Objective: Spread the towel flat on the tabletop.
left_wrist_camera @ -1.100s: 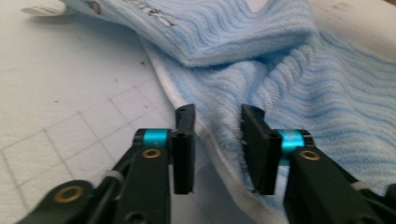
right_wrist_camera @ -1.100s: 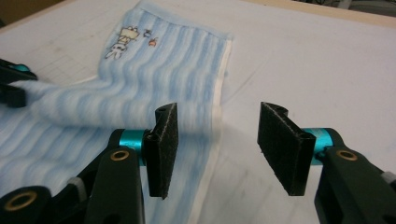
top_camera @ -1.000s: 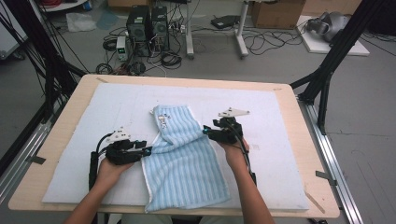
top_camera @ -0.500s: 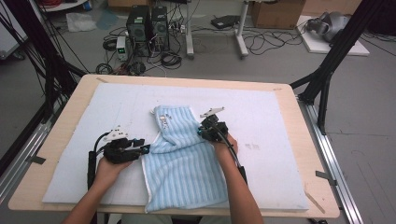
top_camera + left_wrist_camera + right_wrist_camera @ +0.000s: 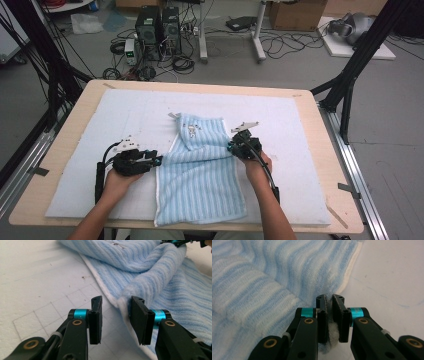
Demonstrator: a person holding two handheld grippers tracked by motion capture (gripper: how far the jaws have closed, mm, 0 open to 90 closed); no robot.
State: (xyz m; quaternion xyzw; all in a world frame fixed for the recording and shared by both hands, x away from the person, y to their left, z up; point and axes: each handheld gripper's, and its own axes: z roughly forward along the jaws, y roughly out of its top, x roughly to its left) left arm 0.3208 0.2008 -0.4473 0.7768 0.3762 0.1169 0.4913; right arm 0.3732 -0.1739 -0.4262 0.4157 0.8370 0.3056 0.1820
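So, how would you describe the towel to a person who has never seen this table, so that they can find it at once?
Look at the wooden table covered by a white mat. Near the mat's middle lies the towel, between the left gripper and the right gripper, which pinches its edge. It is the one soft, light blue striped cloth with white edges, its far end folded over.

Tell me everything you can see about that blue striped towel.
The towel is soft, ribbed terry in light blue and white stripes with a white border. It lies on the white padded mat, its far end folded back over itself. The right tool pinches its right edge; the left tool straddles its left edge, open.
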